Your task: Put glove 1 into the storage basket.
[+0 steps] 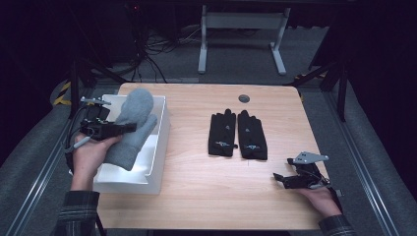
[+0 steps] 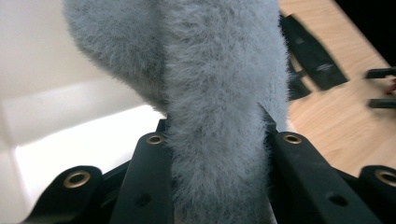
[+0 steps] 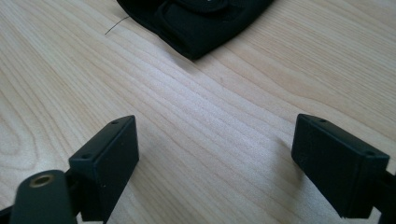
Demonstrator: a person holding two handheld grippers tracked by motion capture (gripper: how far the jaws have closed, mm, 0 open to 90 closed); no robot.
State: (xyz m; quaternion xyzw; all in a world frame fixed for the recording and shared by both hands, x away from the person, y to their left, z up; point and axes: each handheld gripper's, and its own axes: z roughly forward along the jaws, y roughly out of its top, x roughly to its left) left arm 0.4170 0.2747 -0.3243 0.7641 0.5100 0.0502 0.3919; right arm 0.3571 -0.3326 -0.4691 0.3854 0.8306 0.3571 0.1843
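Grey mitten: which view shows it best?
High view: the whole grey mitten shows there, clamped in the left claw over the white bin. The left gripper view gives a fuzzy close-up of its pinched middle, both jaws pressing its sides. The right gripper view looks at table and a black glove.

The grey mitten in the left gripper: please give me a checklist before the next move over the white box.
1. Left gripper grips the grey mitten: ok, both jaws press into the fleece.
2. Mitten is above the white box: ok in the high view.
3. Mitten's lower end touches the box floor: cannot tell.
4. Right gripper is free: ok, jaws open over bare table.
5. Black gloves lie clear of both grippers: ok, flat side by side at mid-table.
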